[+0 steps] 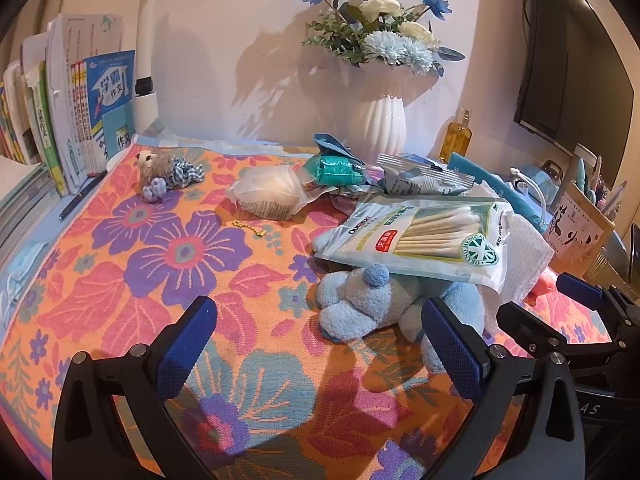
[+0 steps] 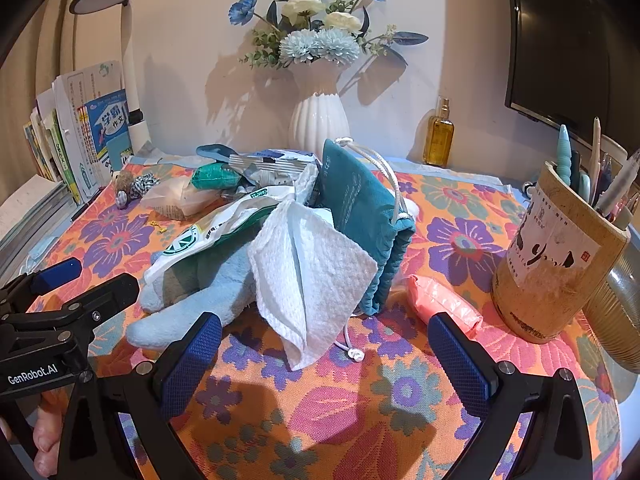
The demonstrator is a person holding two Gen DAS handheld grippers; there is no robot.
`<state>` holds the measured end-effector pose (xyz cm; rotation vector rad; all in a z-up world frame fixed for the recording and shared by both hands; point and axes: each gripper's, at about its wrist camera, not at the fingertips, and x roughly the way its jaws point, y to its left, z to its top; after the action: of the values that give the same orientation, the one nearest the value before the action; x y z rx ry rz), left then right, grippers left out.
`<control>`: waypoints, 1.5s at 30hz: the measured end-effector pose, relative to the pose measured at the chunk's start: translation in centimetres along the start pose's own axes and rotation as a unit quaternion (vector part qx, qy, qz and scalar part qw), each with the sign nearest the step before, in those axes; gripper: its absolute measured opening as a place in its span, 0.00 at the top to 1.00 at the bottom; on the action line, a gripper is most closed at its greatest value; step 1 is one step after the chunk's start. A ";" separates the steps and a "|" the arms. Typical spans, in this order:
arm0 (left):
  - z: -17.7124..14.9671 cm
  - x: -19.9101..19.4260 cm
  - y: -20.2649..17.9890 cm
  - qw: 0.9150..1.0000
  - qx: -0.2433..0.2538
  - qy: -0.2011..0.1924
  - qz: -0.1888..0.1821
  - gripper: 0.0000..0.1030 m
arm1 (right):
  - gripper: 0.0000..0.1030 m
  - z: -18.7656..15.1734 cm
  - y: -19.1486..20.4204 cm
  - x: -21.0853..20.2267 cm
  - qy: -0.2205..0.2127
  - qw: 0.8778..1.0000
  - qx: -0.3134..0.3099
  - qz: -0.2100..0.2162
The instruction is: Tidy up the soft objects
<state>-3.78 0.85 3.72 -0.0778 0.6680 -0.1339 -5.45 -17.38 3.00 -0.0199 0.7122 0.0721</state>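
Both grippers hover low over the floral cloth (image 1: 168, 248), jaws spread wide, nothing between them. The left gripper (image 1: 320, 344) faces the blue plush (image 1: 360, 304), which lies at the near edge of the heap, partly under the swab pack (image 1: 424, 236). The right gripper (image 2: 324, 356) faces the white wipe (image 2: 312, 264), which drapes over the plush (image 2: 208, 292) and leans on the teal pouch (image 2: 360, 200). A pink roll (image 2: 440, 300) sits just beside the right gripper's right finger, near the pen holder (image 2: 560, 264).

The step in hand looks like a first pick from the heap. Judgement: best to clear the top layer first. The wipe is limp and will fold, so the right gripper should pinch a thick doubled edge rather than a single ply. The plush is pinned by the swab pack; pulling it straight out would likely drag the pack and the wrappers behind. Better to lift the pack off, or grip the plush by a free limb and draw it toward the camera slowly.

Hard to make out: the plush's head and body are covered, so its shape is unclear. The pouch's contents are hidden. The wrapped items at the back, a pale bundle (image 1: 268, 196) and a teal roll (image 1: 336, 168), are too crumpled to identify. A small furry toy (image 1: 160, 168) lies apart near the books (image 1: 80, 120). No target bin for sorted things is visible.
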 end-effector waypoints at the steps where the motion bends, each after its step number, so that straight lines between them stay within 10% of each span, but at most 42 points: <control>1: 0.0 0.0 0.0 1.000 0.000 0.000 0.000 0.01 | 0.00 0.0 0.0 0.0 0.000 1.000 0.000 0.001; 12: 1.1 -1.5 2.4 0.999 -0.033 0.028 0.025 0.01 | 0.00 0.2 0.3 -0.7 -0.006 1.000 0.002 0.014; 17: 5.0 -3.9 7.2 0.994 -0.032 0.039 0.099 0.01 | 0.00 3.0 2.3 -3.4 -0.021 0.996 0.018 0.085; 25: 10.9 -1.3 15.2 0.993 -0.045 0.012 0.111 0.01 | 0.03 9.4 11.5 -0.4 0.037 0.984 0.001 0.174; 32: 11.5 7.6 17.8 0.995 -0.053 0.051 0.071 0.02 | 0.04 10.4 14.6 10.1 0.162 0.971 0.075 0.161; 45: 10.8 12.4 18.0 0.994 -0.036 0.047 0.088 0.18 | 0.04 11.6 15.8 16.3 0.132 0.982 0.104 0.090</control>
<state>14.33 17.09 2.55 -0.0823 0.7702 0.0566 13.26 -0.13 1.22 0.2390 0.9826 0.1701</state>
